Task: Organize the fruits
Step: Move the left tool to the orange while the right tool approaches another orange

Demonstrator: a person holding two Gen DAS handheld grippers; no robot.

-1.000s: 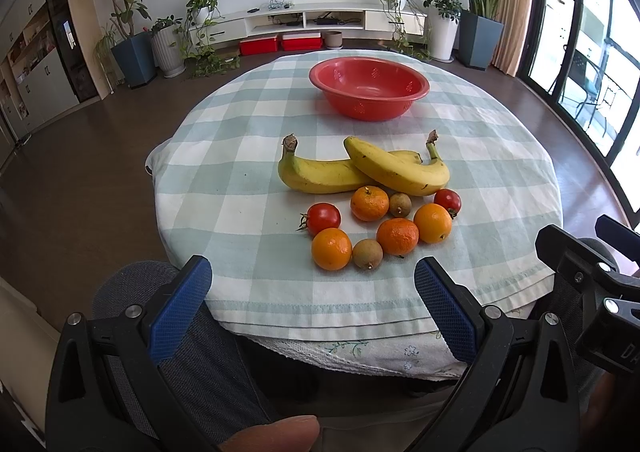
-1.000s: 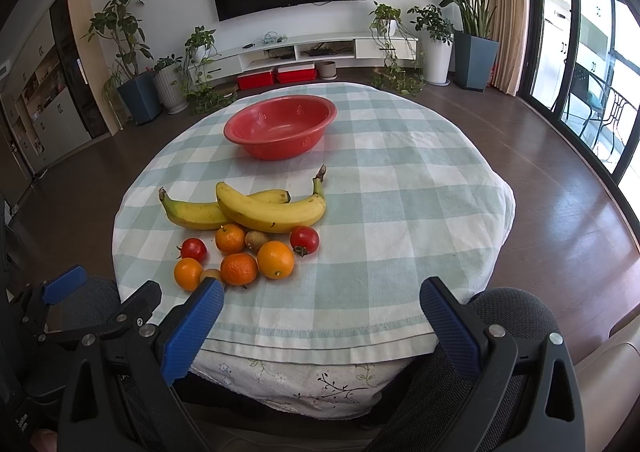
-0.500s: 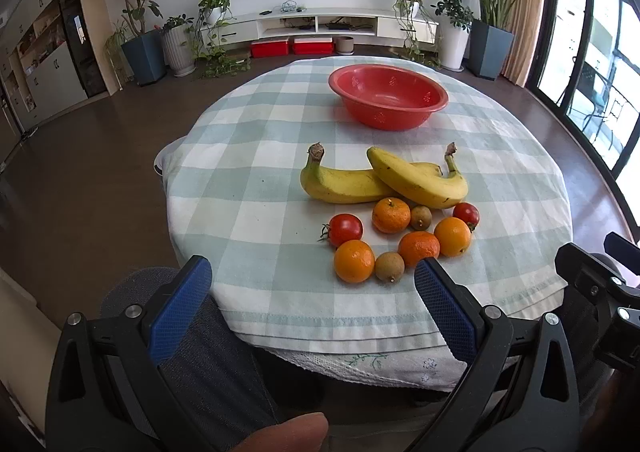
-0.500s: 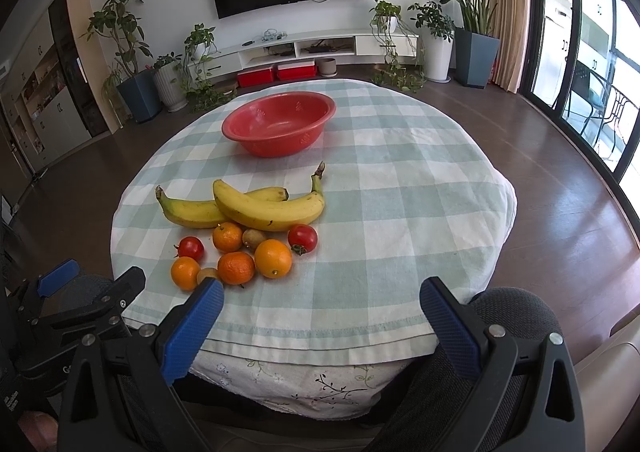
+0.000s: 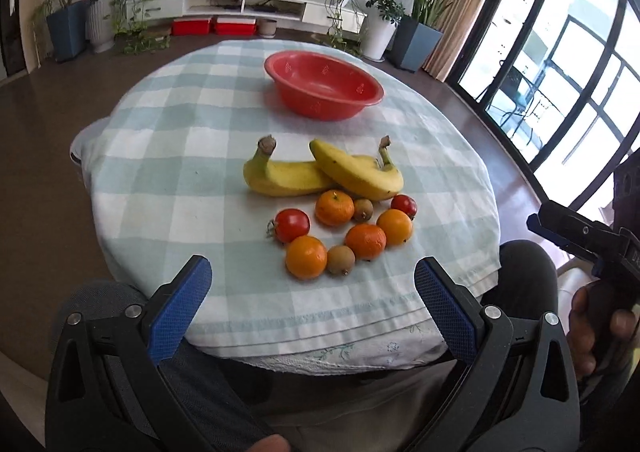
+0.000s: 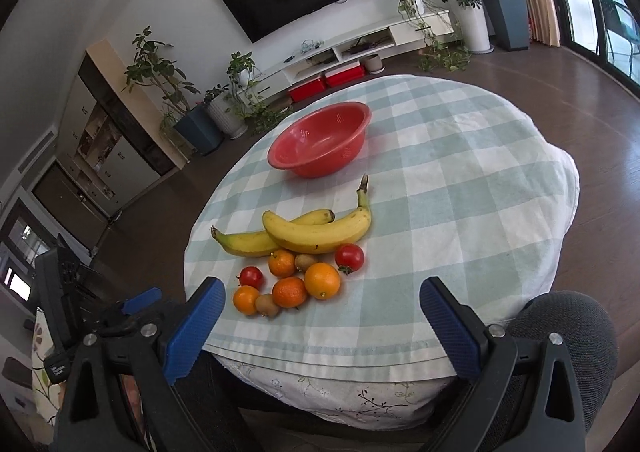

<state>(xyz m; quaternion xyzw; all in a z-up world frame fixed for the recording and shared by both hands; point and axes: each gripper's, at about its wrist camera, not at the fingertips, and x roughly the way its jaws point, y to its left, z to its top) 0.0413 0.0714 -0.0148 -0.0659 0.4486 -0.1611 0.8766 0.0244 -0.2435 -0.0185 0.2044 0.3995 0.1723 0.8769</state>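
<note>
Blue-padded fingers of the left gripper (image 5: 312, 294) are being held wide apart w/ nothing between them, in the left wrist view. Compared w/ a sec ago the view is being tilted and carried fwd: the fruit cluster is now sitting closer in, just ahead of the gap between the fingers. Nearest the tips are an orange (image 5: 306, 256) and a kiwi (image 5: 341, 260); beyond them a tomato (image 5: 292, 225), more oranges, and two bananas (image 5: 324, 176) lying crossed and touching. The red bowl (image 5: 324, 86) is being left empty, well beyond the bananas. Off past the right finger, the right gripper is being gripped by a hand (image 5: 600, 336).

In the right wrist view, the right gripper (image 6: 322, 316) is likewise being held w/ fingers fully apart, empty. The view is being rolled vs. earlier, so the tablecloth (image 6: 460, 212) is slanting; the fruit pile is lying ahead of the left finger (image 6: 196, 328), nearer to it than to the right one. The bowl is seen further ahead, beyond the bananas, still empty. The left gripper is partly seen low, beside the left finger.

Judgement: approach is just being started, no fruit is being touched yet, all sorting is remaining. A near orange or kiwi is prob. the first pick.
</note>
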